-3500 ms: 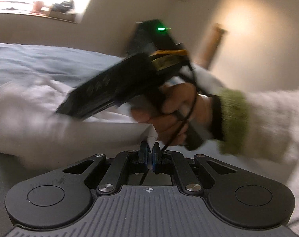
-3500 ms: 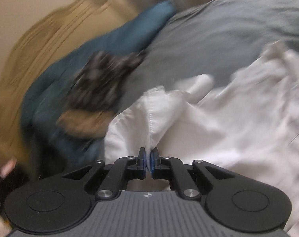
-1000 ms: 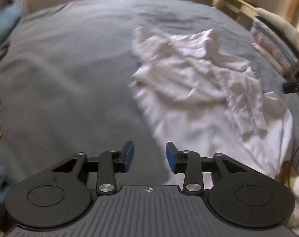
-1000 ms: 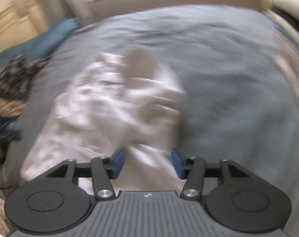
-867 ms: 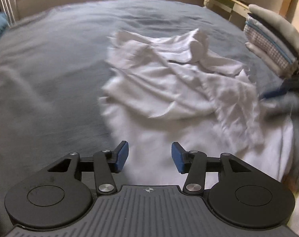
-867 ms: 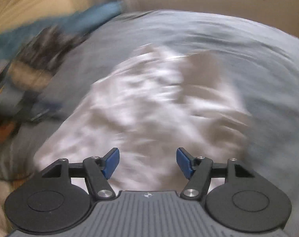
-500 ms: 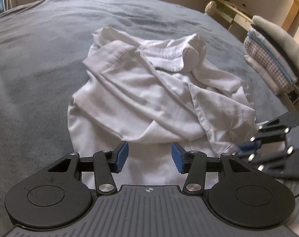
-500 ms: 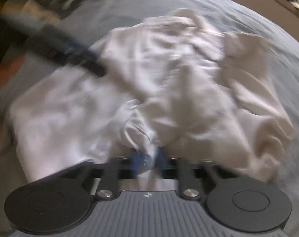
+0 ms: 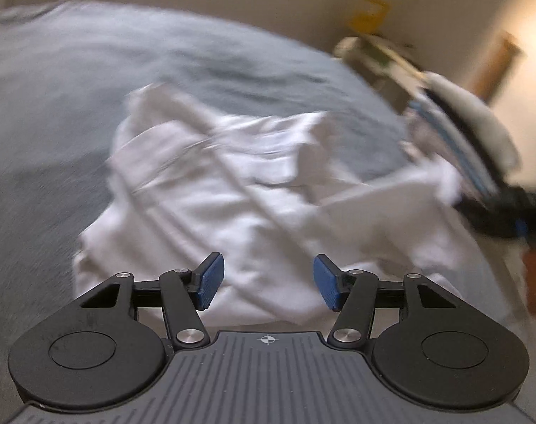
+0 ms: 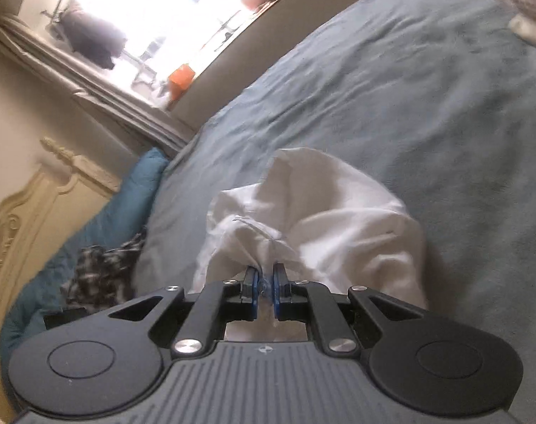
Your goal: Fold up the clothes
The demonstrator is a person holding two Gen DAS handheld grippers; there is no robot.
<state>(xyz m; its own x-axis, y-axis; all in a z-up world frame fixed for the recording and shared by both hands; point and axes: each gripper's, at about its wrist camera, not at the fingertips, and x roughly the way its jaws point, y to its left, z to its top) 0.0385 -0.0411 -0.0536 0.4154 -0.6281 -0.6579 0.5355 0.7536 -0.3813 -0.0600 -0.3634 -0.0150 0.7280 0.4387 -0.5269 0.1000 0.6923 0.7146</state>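
Observation:
A crumpled white shirt (image 9: 232, 183) lies spread on the grey-blue bed (image 9: 56, 106). My left gripper (image 9: 266, 281) hovers open over the shirt's near edge, nothing between its blue pads. My right gripper (image 10: 264, 288) is shut on a bunched fold of the white shirt (image 10: 314, 219), lifting it off the bed (image 10: 427, 106). In the left wrist view the right gripper (image 9: 497, 212) shows as a dark blurred shape at the shirt's right side, pulling the cloth up.
A stack of folded clothes (image 9: 459, 130) sits at the right of the bed. A teal pillow (image 10: 102, 222) and a black-and-white patterned garment (image 10: 98, 268) lie at the bed's left, by a cream headboard (image 10: 27, 212). A bright window (image 10: 155, 10) stands behind.
My right gripper has shut on a fold of the shirt and raised it to the right. My left gripper stays open and has shifted a little; the view is blurred.

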